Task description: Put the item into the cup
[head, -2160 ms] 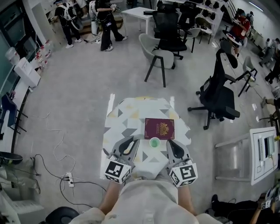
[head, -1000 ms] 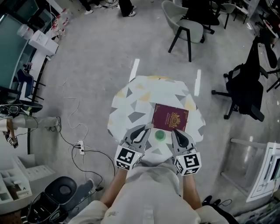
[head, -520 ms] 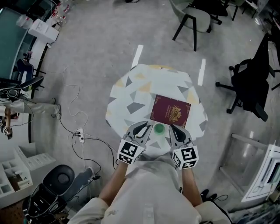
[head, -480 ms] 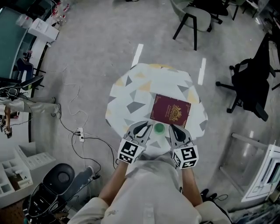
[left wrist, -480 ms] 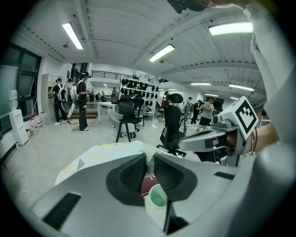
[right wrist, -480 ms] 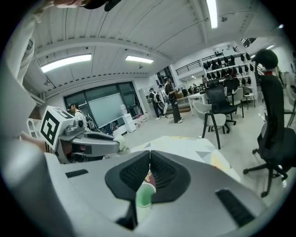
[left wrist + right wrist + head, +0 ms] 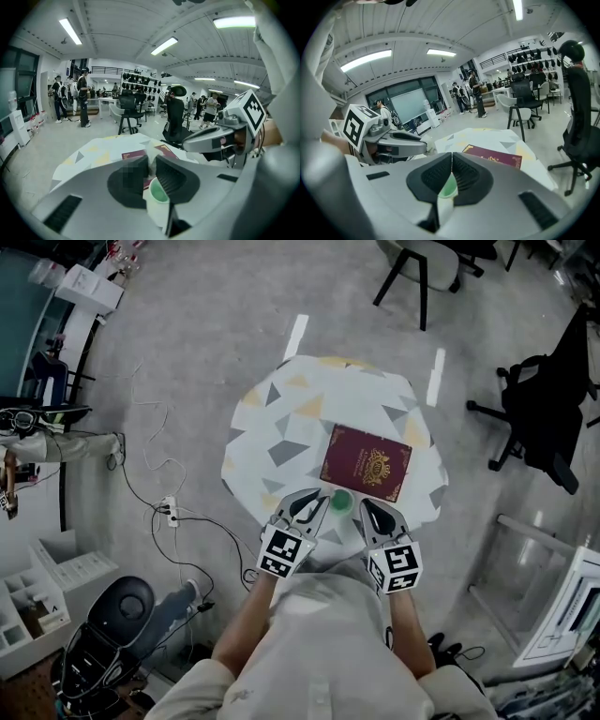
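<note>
Cup (image 7: 341,502): one, white outside and green inside, upright with its mouth facing up. It stands at the near edge of the table (image 7: 281,418), between the two gripper tips and just before the near edge of the booklet.

Pale item (image 7: 150,151): one, a thin sliver pinched between the jaws of the left gripper (image 7: 317,500). Its long axis runs along the jaws and its narrow end points forward, toward the booklet. It sits above and just behind the cup's rim, not inside the cup. What it is cannot be made out, and the head view does not resolve it.

Left gripper: one, jaws closed on the pale item, tip just beside the cup on its left.

Right gripper (image 7: 367,506): one, jaws pressed together at the tip with nothing between them, tip just beside the cup on its right.

Booklet (image 7: 367,460): one, maroon with a gold emblem, lying flat. Its print is too small to read.

Both gripper views show only the cup's rim and upper wall; the jaws cover the rest.
</note>
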Demonstrator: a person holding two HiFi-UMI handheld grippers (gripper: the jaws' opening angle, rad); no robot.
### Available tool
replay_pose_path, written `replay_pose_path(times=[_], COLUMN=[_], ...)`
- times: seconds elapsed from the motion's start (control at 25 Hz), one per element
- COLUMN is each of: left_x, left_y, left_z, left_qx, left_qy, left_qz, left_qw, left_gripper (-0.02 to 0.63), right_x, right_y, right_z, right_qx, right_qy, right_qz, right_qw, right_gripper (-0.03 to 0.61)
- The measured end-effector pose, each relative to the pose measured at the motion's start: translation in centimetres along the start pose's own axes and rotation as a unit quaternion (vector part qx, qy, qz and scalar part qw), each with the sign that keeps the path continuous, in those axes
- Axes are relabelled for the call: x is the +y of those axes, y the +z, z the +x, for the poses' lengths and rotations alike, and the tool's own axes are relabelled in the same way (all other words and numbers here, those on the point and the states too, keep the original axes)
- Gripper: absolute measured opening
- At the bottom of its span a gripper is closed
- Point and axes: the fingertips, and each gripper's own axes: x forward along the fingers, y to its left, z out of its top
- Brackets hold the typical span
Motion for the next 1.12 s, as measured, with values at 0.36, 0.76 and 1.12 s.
replay_pose_path(times=[0.36, 0.76, 1.12], left_x=[-0.5, -1.0, -1.7], left_y=[-2.9, -4.8, -6.5], left_z=[1.3, 2.7, 3.6], left_qx=[0.026, 0.054, 0.077], left_qy=[-0.011, -0.034, -0.043], left_qz=[-0.001, 0.005, 0.009], left_qw=[0.9996, 0.9979, 0.9961], left_gripper=[0.061, 0.063, 0.063], right_x=[0.4, 0.3, 0.0], right_y=[-2.2, -4.2, -5.2], right_z=[0.8, 1.1, 0.9], right_qx=[0.023, 0.045, 0.054], right_qy=[0.001, -0.002, -0.005], right_qz=[-0.005, -0.007, -0.003], right_qw=[1.000, 0.999, 0.999], right_gripper=[0.011, 0.012, 0.012])
